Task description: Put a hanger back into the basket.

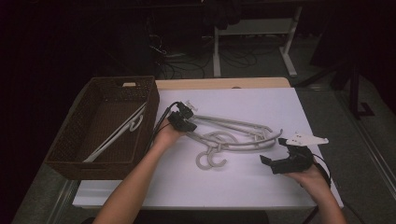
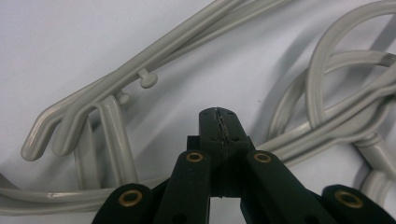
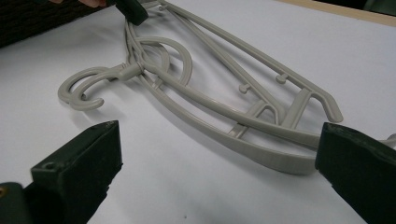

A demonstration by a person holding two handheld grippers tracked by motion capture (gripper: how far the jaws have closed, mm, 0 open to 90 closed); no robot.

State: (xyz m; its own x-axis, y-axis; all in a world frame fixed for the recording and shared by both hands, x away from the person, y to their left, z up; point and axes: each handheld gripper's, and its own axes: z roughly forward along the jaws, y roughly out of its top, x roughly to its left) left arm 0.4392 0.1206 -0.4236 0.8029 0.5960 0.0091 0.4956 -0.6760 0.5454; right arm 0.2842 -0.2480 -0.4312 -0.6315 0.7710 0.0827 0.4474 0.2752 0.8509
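One hanger (image 1: pixel 119 133) already lies in the basket (image 1: pixel 70 161) at nine o'clock; the other hangers (image 1: pixel 233 135) (two or three, tangled) wait mid-surface (image 1: pixel 261 186), so most sorting looks undone. The left tool (image 1: pixel 183 122) sits at the pile's nine o'clock end, jaws pressed fully together, with no hanger visibly between them. The right tool (image 1: pixel 275 151), at three o'clock, gapes wide and empty.

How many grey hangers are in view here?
3, as far as I can tell: one hanger in the basket, leaning on its right wall, and two overlapping hangers on the white table between the claws. More could hide in that pile.
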